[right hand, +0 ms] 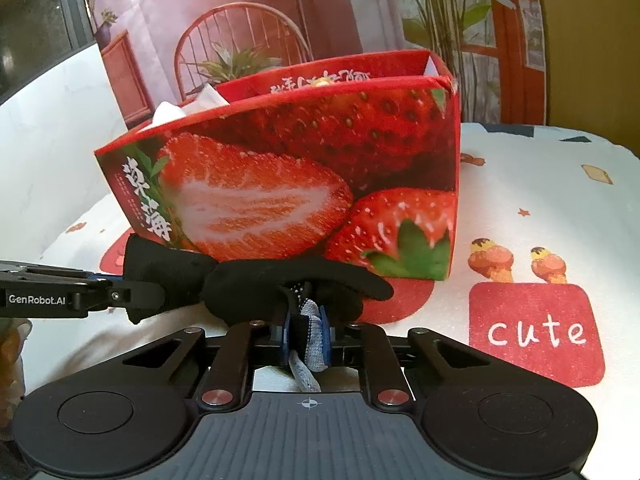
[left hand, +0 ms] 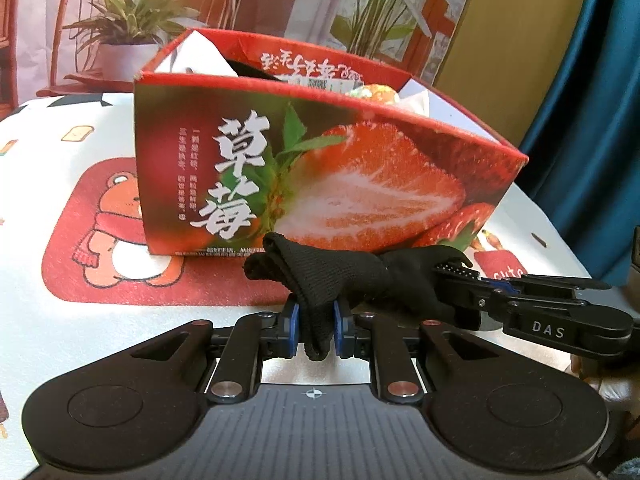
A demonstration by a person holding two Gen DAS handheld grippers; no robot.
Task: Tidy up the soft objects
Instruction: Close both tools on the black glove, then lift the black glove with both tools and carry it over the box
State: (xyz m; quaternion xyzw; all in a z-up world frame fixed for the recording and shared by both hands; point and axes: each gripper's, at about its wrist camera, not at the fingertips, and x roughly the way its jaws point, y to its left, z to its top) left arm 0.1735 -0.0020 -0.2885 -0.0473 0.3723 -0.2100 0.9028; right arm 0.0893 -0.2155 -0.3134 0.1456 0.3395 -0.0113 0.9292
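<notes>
Bright, warm light all round, a reddish cast over both views. Left wrist view: cloth [left hand: 80, 128] blown near white at nine o'clock, box [left hand: 320, 168] print soft and a bit smeared. Right wrist view: glare on the cloth at three o'clock, box [right hand: 300, 176] sharper. Fisheye bends every edge; corners fall dark. Backdrop [right hand: 240, 20] hazy in both.

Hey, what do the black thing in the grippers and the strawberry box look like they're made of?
Black glove: looks like knitted fabric, matte, with a visible ribbed weave; it bunches softly where both grippers pinch it, and a grey-blue cuff shows in the right wrist view.
Strawberry box: probably printed cardboard, smooth with a slight sheen, thin creased walls.
</notes>
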